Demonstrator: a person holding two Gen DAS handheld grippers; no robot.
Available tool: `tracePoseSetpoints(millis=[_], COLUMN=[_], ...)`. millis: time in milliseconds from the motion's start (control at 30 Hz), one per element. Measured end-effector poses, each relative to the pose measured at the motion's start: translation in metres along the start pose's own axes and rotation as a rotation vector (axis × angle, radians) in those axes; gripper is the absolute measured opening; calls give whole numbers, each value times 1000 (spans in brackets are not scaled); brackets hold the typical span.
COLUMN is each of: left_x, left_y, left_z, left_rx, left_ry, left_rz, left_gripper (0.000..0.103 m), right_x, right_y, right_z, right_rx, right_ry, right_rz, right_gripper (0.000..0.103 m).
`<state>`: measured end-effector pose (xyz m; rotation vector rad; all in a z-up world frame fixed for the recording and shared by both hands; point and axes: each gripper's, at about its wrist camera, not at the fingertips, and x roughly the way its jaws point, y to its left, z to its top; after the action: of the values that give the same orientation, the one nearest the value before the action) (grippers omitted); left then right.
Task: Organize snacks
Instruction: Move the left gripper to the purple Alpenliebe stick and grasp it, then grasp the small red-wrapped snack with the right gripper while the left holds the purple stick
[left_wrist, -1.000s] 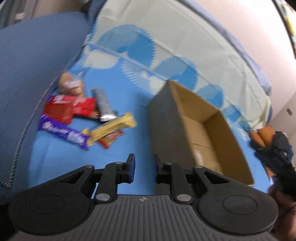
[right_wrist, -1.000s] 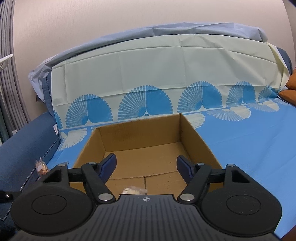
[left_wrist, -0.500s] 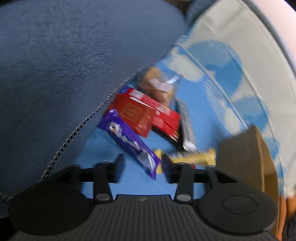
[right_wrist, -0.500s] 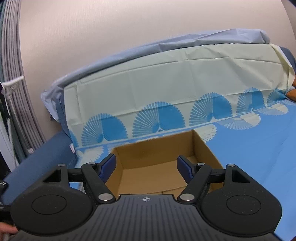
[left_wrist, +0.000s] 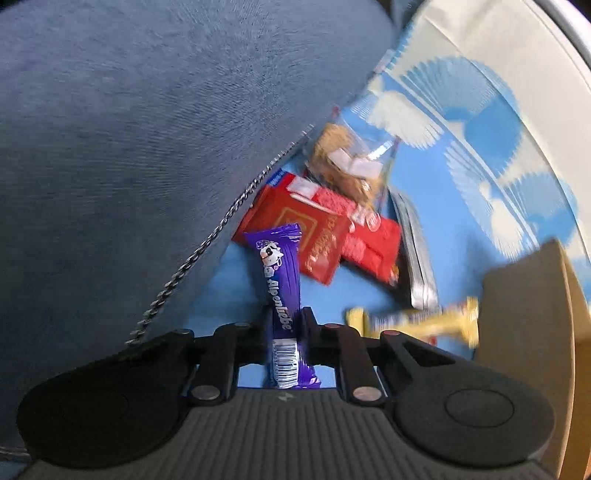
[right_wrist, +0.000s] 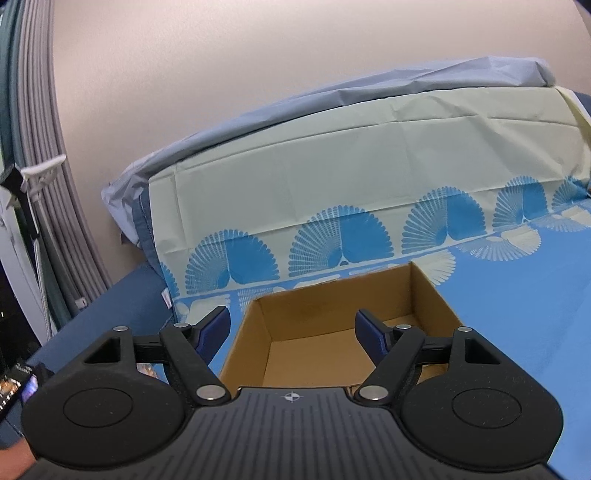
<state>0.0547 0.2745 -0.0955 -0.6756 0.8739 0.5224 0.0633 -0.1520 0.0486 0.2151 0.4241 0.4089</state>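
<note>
The step in hand was the picking of one snack: the left gripper had its fingers closed narrow on the purple bar, which stood between them lengthwise, its far end touching the red packets. It seemed that the bar was gripped near its lower half, so the next move probably called for lifting it clear of the pile without dragging the red packets, and then carrying it over the wall of the cardboard box at the right. The right gripper had its fingers wide apart with nothing between them, and it hung in front of the box. The left wrist view alone showed the snacks on the blue patterned cloth: the clear bag of biscuits, a silver wrapper and a blurred yellow bar just beside the box. The right wrist view alone showed the inside of the box, of which the visible floor looked bare.
</note>
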Motion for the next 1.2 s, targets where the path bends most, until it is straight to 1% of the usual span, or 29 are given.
tracePoseSetpoints(millis=[67, 133, 200, 267, 300, 367, 400, 433, 500, 600, 700, 767, 800, 867, 967, 1033, 1133, 1200], left_x=[-9, -13, -18, -26, -29, -26, -24, -23, -23, -23, -20, -22, -24, -26, -28, -29, -27, -27], left_y=[3, 2, 6, 4, 0, -3, -5, -6, -2, 8, 14, 14, 14, 14, 15, 16, 15, 15], left_z=[-7, -19, -37, -44, -47, -53, -54, -54, -51, -45, -38, -38, -39, -40, -41, -42, -44, -44], left_rx=[110, 268, 402, 448, 477, 509, 513, 510, 490, 438, 394, 403, 412, 419, 431, 440, 451, 454], left_ry=[18, 41, 26, 5, -12, -3, 4, 6, 7, 21, 30, 27, 20, 12, 10, 10, 8, 8], left_rz=[-45, -75, -87, -143, -157, -156, -153, -153, -167, -192, -204, -221, -225, -236, -246, -247, -243, -244], left_gripper=[16, 16, 17, 17, 17, 17, 17, 17, 17, 17, 17, 17, 17, 17, 17, 17, 17, 17], right_x=[3, 5, 7, 9, 12, 18, 21, 24, 32, 47, 75, 97, 107, 131, 164, 181, 198, 207], right_y=[7, 14, 23, 33, 38, 52, 60, 65, 79, 104, 135, 156, 165, 182, 192, 190, 181, 177], right_z=[0, 0, -1, -3, -3, -4, -5, -5, -6, -13, -34, -52, -61, -80, -105, -121, -137, -145], right_rx=[-24, -45, -71, -104, -122, -175, -202, -212, -202, -196, -184, -189, -198, -212, -209, -199, -147, -127], right_ry=[15, 25, 34, 43, 50, 70, 80, 90, 121, 187, 300, 371, 398, 456, 514, 543, 550, 538], right_rz=[-8, -15, -20, -26, -29, -40, -36, -24, 28, 68, 108, 122, 120, 87, 33, -14, -39, -37], right_gripper=[76, 76, 76, 76, 76, 66, 56, 49, 45, 45, 45, 45, 45, 45, 45, 45, 45, 45])
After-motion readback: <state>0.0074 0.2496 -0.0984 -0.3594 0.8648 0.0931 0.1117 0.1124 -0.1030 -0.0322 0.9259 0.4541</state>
